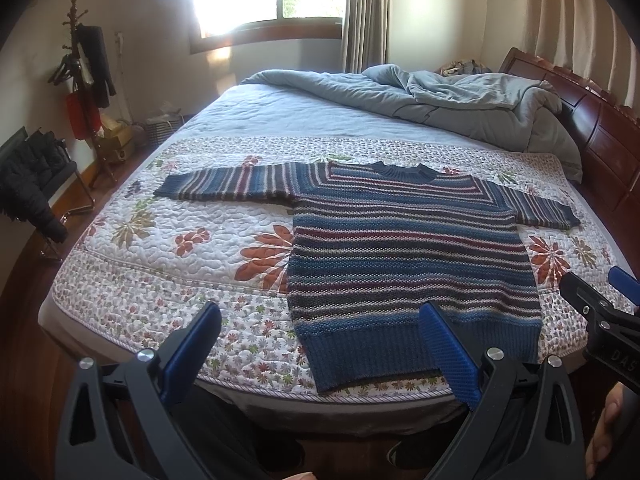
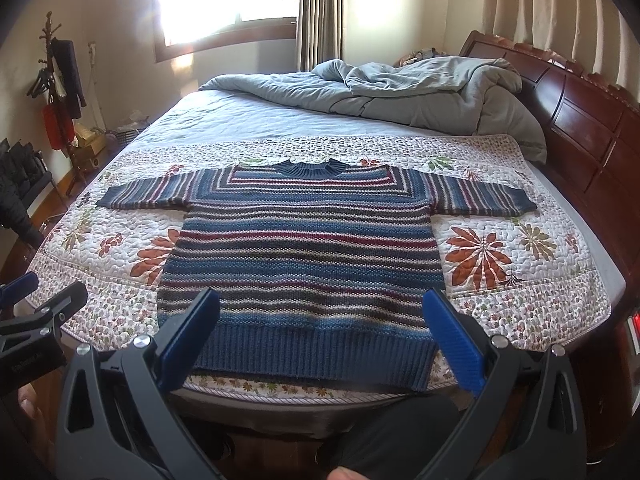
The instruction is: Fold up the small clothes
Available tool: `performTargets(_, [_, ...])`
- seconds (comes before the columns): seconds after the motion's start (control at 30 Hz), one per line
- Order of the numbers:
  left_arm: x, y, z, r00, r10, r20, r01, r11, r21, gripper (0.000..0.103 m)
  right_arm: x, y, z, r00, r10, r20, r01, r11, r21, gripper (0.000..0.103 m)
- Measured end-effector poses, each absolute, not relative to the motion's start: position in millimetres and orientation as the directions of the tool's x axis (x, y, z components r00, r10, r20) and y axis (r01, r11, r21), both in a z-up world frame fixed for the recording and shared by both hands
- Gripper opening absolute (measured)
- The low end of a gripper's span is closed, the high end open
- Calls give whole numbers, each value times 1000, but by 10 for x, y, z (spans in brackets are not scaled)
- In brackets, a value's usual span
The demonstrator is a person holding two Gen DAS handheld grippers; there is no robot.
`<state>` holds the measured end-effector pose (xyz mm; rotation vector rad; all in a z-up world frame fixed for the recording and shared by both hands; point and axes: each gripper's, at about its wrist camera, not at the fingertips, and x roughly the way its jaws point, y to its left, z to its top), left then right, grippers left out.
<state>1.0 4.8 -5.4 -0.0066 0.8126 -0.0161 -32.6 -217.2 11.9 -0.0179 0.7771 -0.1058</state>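
Striped knit sweater (image 2: 304, 256) lies flat, front up, spread on the floral quilt (image 2: 500, 264) at the near edge of the bed (image 2: 624, 280). Both sleeves out sideways, collar away from the cameras, ribbed hem nearest, right at the quilt's edge. Not folded yet.

Handling, my read: chunky knit, soft and floppy, moderate weight for its kind. It should drape and stretch rather than hold shape, so lifting by one point will likely sag it. Textured yarn should grip well against the ribbed blue pads; low slip risk. Snagging a loop is the main worry. Quilt surface is stitched and may drag the knit when sliding.

Grasp points: cuff or sleeve end (image 1: 176, 186) for the left side, matching cuff (image 2: 516, 204) for the right, then the hem corners to fold toward the collar.

Left gripper (image 1: 320, 344): jaws spread wide, holding nothing, hovering short of the hem. Right gripper (image 2: 320, 332): same, released, empty, above the hem's middle.

Containers: none in play on the bed. Some boxes or baskets (image 1: 120, 140) sit on the floor by the coat rack (image 1: 86, 92); contents too small to tell. Crumpled grey duvet (image 2: 420, 92) piled by the headboard, well apart from the sweater.
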Motion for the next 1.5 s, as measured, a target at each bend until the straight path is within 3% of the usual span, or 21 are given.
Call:
performTargets(1.03, [296,-46,-166,690,-41,-722,59,998,0,99,-68,-2263,-78,685,-106,-721,89,994,-62,101])
performTargets(1.1, [374,-111,-211,701,-93,-707,122,993,-10,99,-14,-2310,-91,703,-125,-700,93,992,-83,101])
performTargets(1.27, [699,-227,-354,676,-246,-695,264,961,-84,99,45,-2628,-76,848,-109,-519,59,992,-112,101])
performTargets(1.37, [1074,-319,-463,623,-313,-717,292,943,-157,99,391,-3083,-186,799,-109,-591,94,994,-57,101])
performTargets(1.5, [1564,-524,-545,626,-280,-728,277,952,-127,99,969,-4046,-412,730,-102,-675,180,982,47,101])
